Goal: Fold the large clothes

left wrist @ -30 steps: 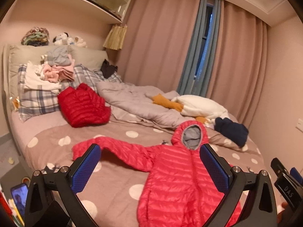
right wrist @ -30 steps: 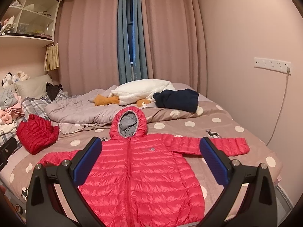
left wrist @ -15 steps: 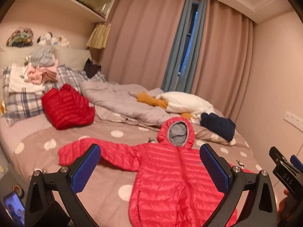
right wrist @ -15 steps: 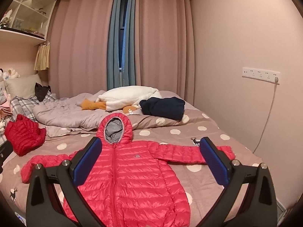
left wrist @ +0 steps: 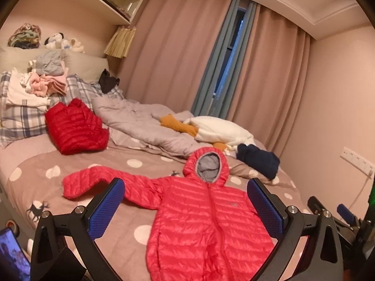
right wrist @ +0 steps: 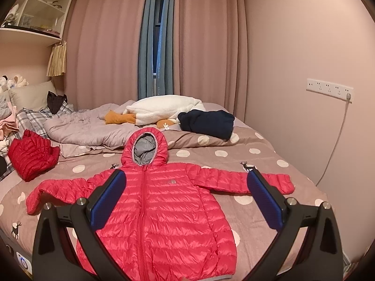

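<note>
A pink-red hooded puffer jacket (left wrist: 206, 224) lies flat and face up on the polka-dot bed cover, zipped, both sleeves spread out; it also shows in the right wrist view (right wrist: 161, 206). My left gripper (left wrist: 186, 208) is open and empty, held above the jacket's lower left side. My right gripper (right wrist: 186, 201) is open and empty, held above the jacket's lower part. Neither touches the jacket. The right gripper's body shows at the right edge of the left wrist view.
A folded red puffer jacket (left wrist: 75, 126) lies at the left near plaid pillows (left wrist: 21, 119) stacked with clothes. A rumpled grey quilt (left wrist: 145, 124), a white plush goose (right wrist: 164, 110) and a navy garment (right wrist: 208, 121) lie behind the hood. A wall (right wrist: 304, 93) is right of the bed.
Both grippers have swung about while staying open. The left view turned right, then back left and nearer. The right view drifted so the jacket sits more centred. The jacket has not moved.
</note>
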